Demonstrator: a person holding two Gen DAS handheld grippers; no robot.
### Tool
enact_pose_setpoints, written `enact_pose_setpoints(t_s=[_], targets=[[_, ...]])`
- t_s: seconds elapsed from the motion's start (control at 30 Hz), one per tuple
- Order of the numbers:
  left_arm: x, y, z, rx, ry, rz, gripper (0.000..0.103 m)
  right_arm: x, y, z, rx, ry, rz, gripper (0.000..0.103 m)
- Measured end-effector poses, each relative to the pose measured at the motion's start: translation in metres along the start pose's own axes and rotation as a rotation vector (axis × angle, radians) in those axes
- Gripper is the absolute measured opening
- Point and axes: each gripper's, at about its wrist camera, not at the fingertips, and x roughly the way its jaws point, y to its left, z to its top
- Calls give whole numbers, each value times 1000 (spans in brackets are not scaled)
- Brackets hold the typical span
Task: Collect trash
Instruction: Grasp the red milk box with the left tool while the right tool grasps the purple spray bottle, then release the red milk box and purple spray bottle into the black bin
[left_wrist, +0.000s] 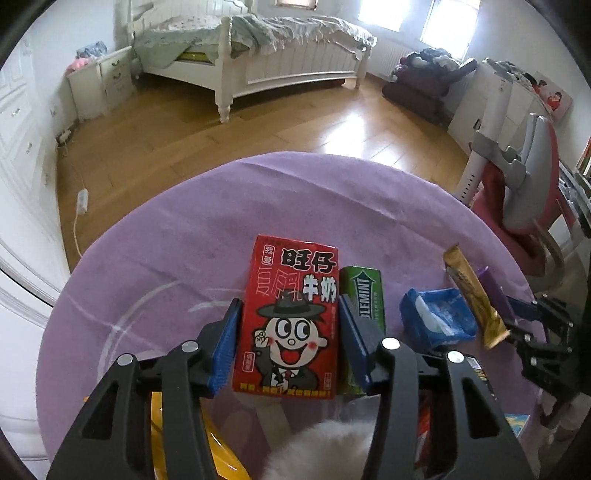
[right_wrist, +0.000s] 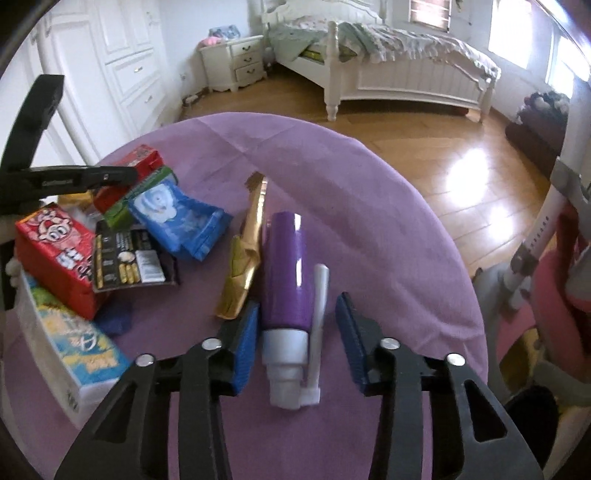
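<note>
your left tongs (left_wrist: 286, 332) are clamped on the red carton (left_wrist: 290, 317), a blue pad pressed against each side, the carton upright with its cartoon face toward the camera. under it you can see the rim of a clear bin (left_wrist: 122, 325) and something white and fluffy (left_wrist: 325, 450) at the bottom edge of the left view. just right of the carton stands a green gum box (left_wrist: 364, 291), touching the right pad. further right lies a blue wrapper (left_wrist: 436, 317), torn open, then a gold wrapper (left_wrist: 472, 295) and a sliver of the purple bottle (left_wrist: 491, 291) behind it.

your right tongs (right_wrist: 295, 339) are spread wide around the purple bottle (right_wrist: 286, 269), which lies on its side on the purple counter (right_wrist: 369, 221) with its white pump head (right_wrist: 291, 376) pointing back at the camera. the left pad is just beside the bottle; the right pad stands clear of it, with the white nozzle arm (right_wrist: 319, 295) between them. no squeeze on it that you can see. the gold wrapper (right_wrist: 245, 254) lies alongside the bottle on its left, touching or nearly so.

to the left in the right view sits the pile: the blue wrapper (right_wrist: 184, 221), a black packet (right_wrist: 129, 258), a second red carton (right_wrist: 55, 254) resting on a blue-and-yellow box (right_wrist: 70, 350). your left tongs (right_wrist: 85, 177) show at the upper left there, with the held carton (right_wrist: 142, 160) above the green box (right_wrist: 146, 188).

beyond the counter is wood floor (right_wrist: 424, 147) and a white bed (right_wrist: 406, 66).
</note>
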Motion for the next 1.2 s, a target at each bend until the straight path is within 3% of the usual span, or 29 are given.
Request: enact_pose_setpoints(t_s=[0.1,0.23,0.33,0.47,0.6,0.77,0.93,1.2], targets=[[-14,1,-4,-34,-45,-10,50,1,-4,2,26,-2,14,33],[-62,-6,-8,-81,-189,-54,50,-12,-26,-5,144,-43,111,32],[-103,-23,-16,-95,-297,-109,50,-39,-50,-21,262,-132,224,32],[-143,-66,-36,-92,-379,-185,50,-78,-73,-42,379,-253,376,33],[-151,-128,-54,-39,-388,-252,50,-123,-92,-67,442,-357,457,33],[-150,-199,-72,39,-394,-334,50,-178,-123,-102,493,-470,415,33],[-129,-270,-89,89,-345,-448,50,-222,-165,-152,569,-558,290,33],[-70,-372,-110,135,-232,-588,50,-252,-231,-238,707,-584,65,33]])
